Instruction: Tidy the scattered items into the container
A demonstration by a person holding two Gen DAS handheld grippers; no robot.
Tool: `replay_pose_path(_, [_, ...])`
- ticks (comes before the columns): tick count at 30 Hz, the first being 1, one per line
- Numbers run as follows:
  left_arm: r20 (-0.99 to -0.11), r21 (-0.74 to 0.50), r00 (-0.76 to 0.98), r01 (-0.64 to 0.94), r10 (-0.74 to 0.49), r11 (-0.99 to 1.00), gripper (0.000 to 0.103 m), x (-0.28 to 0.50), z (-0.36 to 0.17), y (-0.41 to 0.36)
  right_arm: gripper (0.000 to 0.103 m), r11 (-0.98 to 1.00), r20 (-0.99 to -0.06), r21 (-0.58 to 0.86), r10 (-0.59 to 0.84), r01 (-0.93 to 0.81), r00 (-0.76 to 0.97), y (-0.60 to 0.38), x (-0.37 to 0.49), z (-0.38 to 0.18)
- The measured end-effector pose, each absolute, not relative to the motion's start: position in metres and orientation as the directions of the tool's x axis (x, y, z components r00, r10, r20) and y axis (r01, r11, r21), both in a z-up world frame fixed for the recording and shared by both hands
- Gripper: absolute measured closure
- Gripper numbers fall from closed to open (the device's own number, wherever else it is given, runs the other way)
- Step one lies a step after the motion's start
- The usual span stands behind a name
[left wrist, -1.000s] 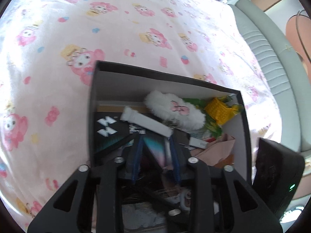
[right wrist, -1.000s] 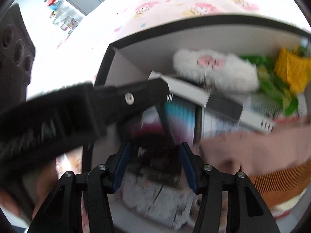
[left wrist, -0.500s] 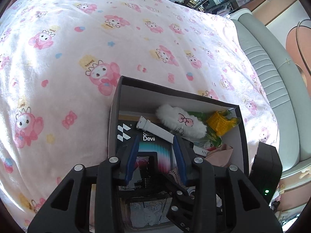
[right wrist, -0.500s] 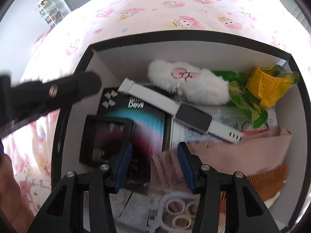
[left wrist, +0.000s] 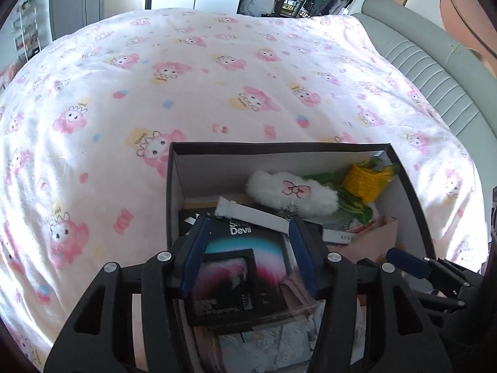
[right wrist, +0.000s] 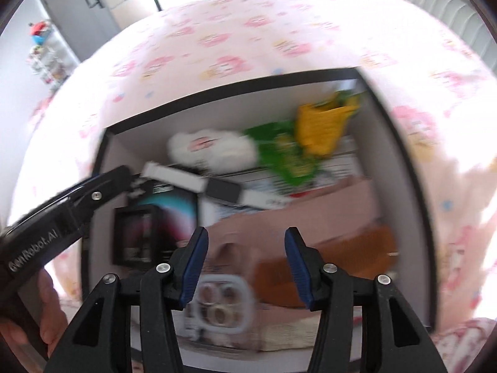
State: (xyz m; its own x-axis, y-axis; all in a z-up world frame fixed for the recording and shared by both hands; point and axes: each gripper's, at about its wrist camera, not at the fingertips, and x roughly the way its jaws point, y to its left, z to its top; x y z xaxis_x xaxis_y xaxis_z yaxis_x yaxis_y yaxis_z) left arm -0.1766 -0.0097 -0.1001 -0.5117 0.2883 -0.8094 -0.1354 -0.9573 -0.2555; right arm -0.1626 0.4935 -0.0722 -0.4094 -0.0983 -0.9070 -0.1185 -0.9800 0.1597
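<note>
You are working over a bed [left wrist: 192,99] spread with a soft pink cartoon-print blanket, a padded grey headboard [left wrist: 435,71] along its right side and a doorway and shelves beyond its far edge. The container [left wrist: 172,186], a black-rimmed cardboard box with pale inner walls, sits on the blanket directly under both your hands.

Nearest you, the left hand-held gripper [left wrist: 247,251] hangs over the box's left half with its jaws opening; the blue pads stand either side of the glossy black packet [left wrist: 236,276] without pressing it. That packet is flat and rectangular, lying inside the box below the fingers, its long axis running roughly away from you. The left hand is the nearer one to it. Your right hand-held gripper [right wrist: 243,264] stands moderately wide with nothing between its pads, over the box's near right part, above a clear blister of round pieces [right wrist: 219,306] and a flat pink paper bag [right wrist: 295,217]; that view is blurred.

Further in, a white watch [left wrist: 248,214] with a smooth rubbery strap lies diagonally across the packet's far end. Behind it sit a fluffy white pouch [left wrist: 292,191] with a pink bow, crinkly green packaging [left wrist: 354,202], and a ribbed yellow knitted piece [left wrist: 366,183] in the far right corner.

No loose item shows on the blanket in either view, so the tidying looks close to finished; your next move is probably just lifting both hands clear.
</note>
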Motion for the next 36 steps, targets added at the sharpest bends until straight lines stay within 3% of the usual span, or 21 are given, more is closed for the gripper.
replay_pose_path(1, [-0.804, -0.282, -0.508, -0.135, 0.311, -0.95, 0.044, -0.175, -0.096, -0.011, 0.055, -0.979, -0.902, 0.17, -0.109, -0.111, -0.418, 0.516, -0.163, -0.063])
replay_pose_path(4, [-0.767, -0.264, -0.568, -0.145, 0.299, -0.954, 0.03, -0.166, -0.066, -0.013, 0.024, -0.985, -0.871, 0.154, -0.099, -0.076, -0.482, 0.579, -0.158, -0.026])
replay_pose_path(5, [-0.754, -0.233, -0.597, -0.145, 0.273, -0.962, 0.022, -0.16, -0.053, -0.012, 0.023, -0.991, -0.855, 0.118, -0.067, -0.067, -0.513, 0.6, -0.155, -0.012])
replay_pose_path(8, [-0.717, -0.195, -0.656, -0.137, 0.236, -0.971, 0.018, -0.14, -0.022, -0.014, 0.023, -0.995, -0.819, 0.053, 0.008, -0.09, -0.574, 0.673, -0.147, 0.024])
replay_pose_path(12, [-0.674, -0.186, -0.709, -0.108, 0.207, -0.977, 0.0, -0.1, 0.011, -0.02, 0.023, -0.992, -0.76, 0.04, 0.049, -0.122, -0.648, 0.779, -0.122, 0.071])
replay_pose_path(16, [-0.627, -0.205, -0.763, -0.033, 0.157, -0.978, 0.001, -0.039, 0.025, -0.026, 0.023, -0.992, -0.704, 0.087, 0.002, -0.089, -0.71, 0.877, -0.089, 0.102])
replay_pose_path(22, [-0.626, -0.112, -0.776, -0.012, 0.08, -0.994, 0.001, 0.024, 0.028, -0.017, 0.023, -0.995, -0.696, 0.103, -0.076, 0.005, -0.714, 1.038, -0.066, 0.103])
replay_pose_path(33, [-0.576, -0.071, -0.815, -0.018, 0.056, -0.997, 0.001, 0.087, 0.063, -0.004, 0.023, -0.995, -0.652, 0.102, -0.073, 0.008, -0.755, 1.073, -0.014, 0.122])
replay_pose_path(36, [-0.572, -0.079, -0.818, -0.023, 0.064, -0.997, 0.001, 0.093, 0.069, -0.002, 0.023, -0.996, -0.634, 0.089, -0.058, 0.002, -0.771, 1.157, -0.002, 0.135])
